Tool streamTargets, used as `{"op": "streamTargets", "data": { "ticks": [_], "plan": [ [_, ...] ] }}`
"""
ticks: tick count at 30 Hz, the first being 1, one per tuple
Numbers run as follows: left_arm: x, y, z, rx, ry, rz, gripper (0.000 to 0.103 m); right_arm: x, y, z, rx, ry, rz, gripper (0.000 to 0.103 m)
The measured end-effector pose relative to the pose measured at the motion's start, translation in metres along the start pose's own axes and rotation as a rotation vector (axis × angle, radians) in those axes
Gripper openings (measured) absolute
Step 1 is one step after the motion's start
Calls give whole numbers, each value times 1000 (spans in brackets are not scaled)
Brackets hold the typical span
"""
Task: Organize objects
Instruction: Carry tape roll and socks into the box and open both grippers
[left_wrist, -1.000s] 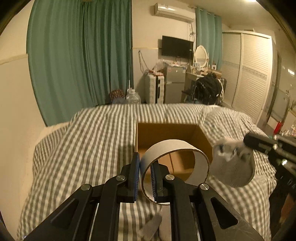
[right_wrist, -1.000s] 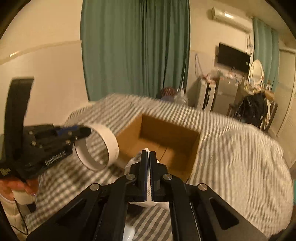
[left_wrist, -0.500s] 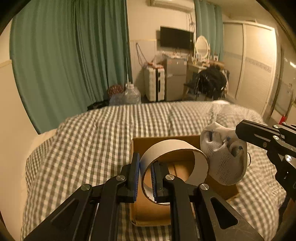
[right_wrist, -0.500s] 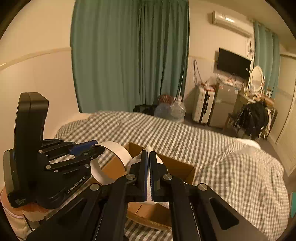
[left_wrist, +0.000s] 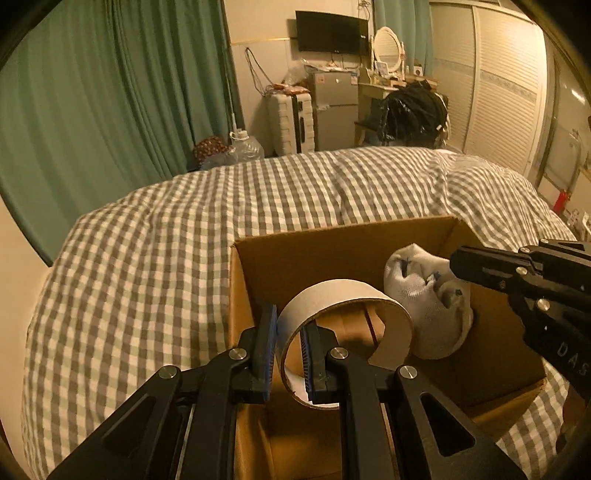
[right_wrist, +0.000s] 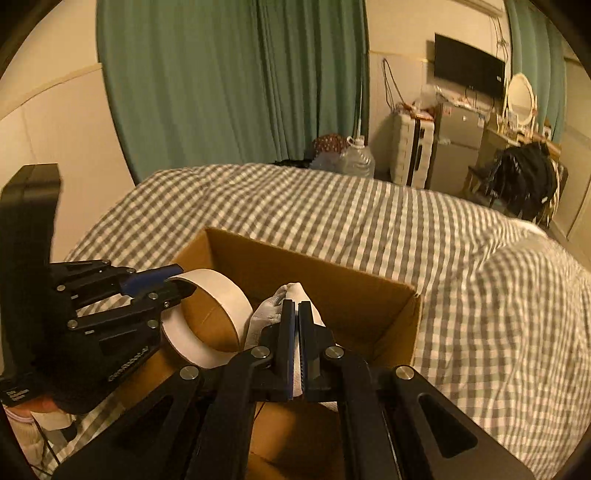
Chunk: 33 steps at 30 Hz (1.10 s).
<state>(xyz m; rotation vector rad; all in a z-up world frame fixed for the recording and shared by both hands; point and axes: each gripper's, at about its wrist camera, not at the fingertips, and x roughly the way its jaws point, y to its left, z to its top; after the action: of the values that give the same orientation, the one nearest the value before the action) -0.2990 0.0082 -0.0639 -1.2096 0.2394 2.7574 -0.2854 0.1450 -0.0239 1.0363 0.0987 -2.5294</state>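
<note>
An open cardboard box sits on the checked bed. My left gripper is shut on the wall of a white tape roll and holds it over the box's left part. My right gripper is shut on a white bundled sock and holds it over the box, just right of the roll. The box floor is mostly hidden behind both items.
The grey-checked duvet surrounds the box. Green curtains, a water jug, a white suitcase, a small fridge and a wardrobe stand beyond the bed.
Both grippers have moved forward and down over the box with their loads, so the roll and sock now hang within the box opening. Both stay shut.
</note>
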Motion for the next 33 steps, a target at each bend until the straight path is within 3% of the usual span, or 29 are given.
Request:
{"op": "streamTargets", "data": {
  "ticks": [2, 4, 7, 9, 11, 14, 15, 18, 21, 27, 33],
  "plan": [
    [4, -1, -2, -8, 20, -17, 17, 4, -7, 0, 21, 7, 16, 2],
    [6, -2, -4, -24, 39, -25, 27, 5, -12, 0, 43, 8, 30, 2],
    [1, -6, -5, -19, 43, -37, 49, -4, -16, 2, 57, -11, 21, 2],
    [-7, -12, -8, -8, 40, -37, 71, -11, -17, 4, 66, -19, 21, 3],
    [-19, -17, -12, 7, 30, -19, 79, -22, -17, 6, 77, -30, 13, 12],
    [-40, -23, -17, 21, 15, -8, 82, -42, -13, 7, 70, -50, -24, 48],
    [-47, -24, -18, 20, 10, -5, 82, -51, -12, 7, 68, -61, -35, 52],
    [-68, -22, -20, 1, -7, -5, 89, -79, -5, 9, 58, -89, -54, 53],
    [-95, -16, -25, -42, -34, -29, 94, -114, 4, 11, 36, -124, -88, 66],
    [-151, 0, -27, -98, -98, -24, 95, -171, 17, 6, 30, -181, -112, 73],
    [-208, 2, -31, -86, -186, 4, 99, -229, 42, -5, -19, -233, -141, 75]
  ]
}}
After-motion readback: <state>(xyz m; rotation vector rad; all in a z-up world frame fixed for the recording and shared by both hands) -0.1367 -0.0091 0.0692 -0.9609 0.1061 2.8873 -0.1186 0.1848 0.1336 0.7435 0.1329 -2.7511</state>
